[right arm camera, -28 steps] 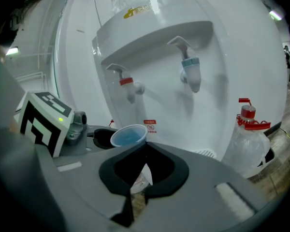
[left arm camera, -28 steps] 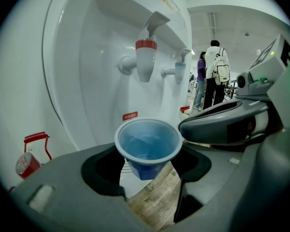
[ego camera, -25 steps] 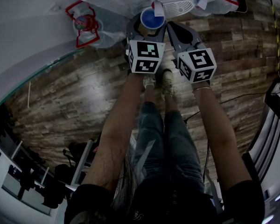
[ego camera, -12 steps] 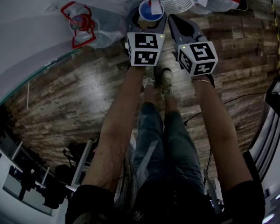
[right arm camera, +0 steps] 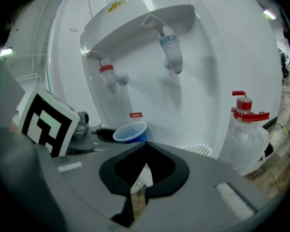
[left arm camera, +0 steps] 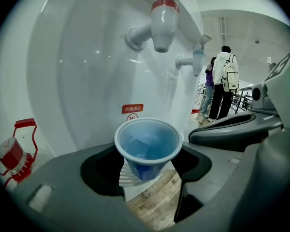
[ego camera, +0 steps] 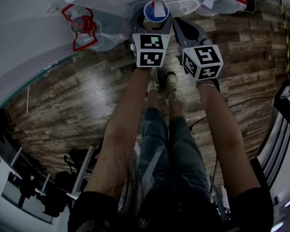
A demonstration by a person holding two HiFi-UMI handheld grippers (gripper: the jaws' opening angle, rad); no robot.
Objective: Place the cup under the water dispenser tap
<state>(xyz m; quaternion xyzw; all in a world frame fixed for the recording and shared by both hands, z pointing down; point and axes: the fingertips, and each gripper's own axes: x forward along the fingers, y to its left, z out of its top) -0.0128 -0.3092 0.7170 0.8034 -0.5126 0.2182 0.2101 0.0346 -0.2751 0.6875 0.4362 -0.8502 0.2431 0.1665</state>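
A blue plastic cup [left arm camera: 147, 146] stands upright between the two dark jaws of my left gripper [left arm camera: 149, 161], which is shut on it and holds it off the floor. The cup is in front of the white water dispenser [left arm camera: 92, 66], below its red tap [left arm camera: 163, 25]; the blue tap [left arm camera: 197, 62] is to the right. From the head view the cup [ego camera: 154, 9] lies under the red tap with the left gripper [ego camera: 153, 16] around it. My right gripper [ego camera: 178, 23] hangs beside it, its jaws [right arm camera: 146, 145] shut and empty. The right gripper view also shows the cup [right arm camera: 130, 132].
The dispenser's white drip tray [ego camera: 183, 6] sits below the taps, right of the cup. A water bottle with a red handle [ego camera: 82, 25] stands on the wooden floor beside the dispenser. People [left arm camera: 222, 81] stand farther off. The person's own feet [ego camera: 163, 83] are just behind the grippers.
The left gripper has edged the cup a little toward the dispenser, and the red tap now shows over the cup's mouth. The right gripper has stayed beside it.
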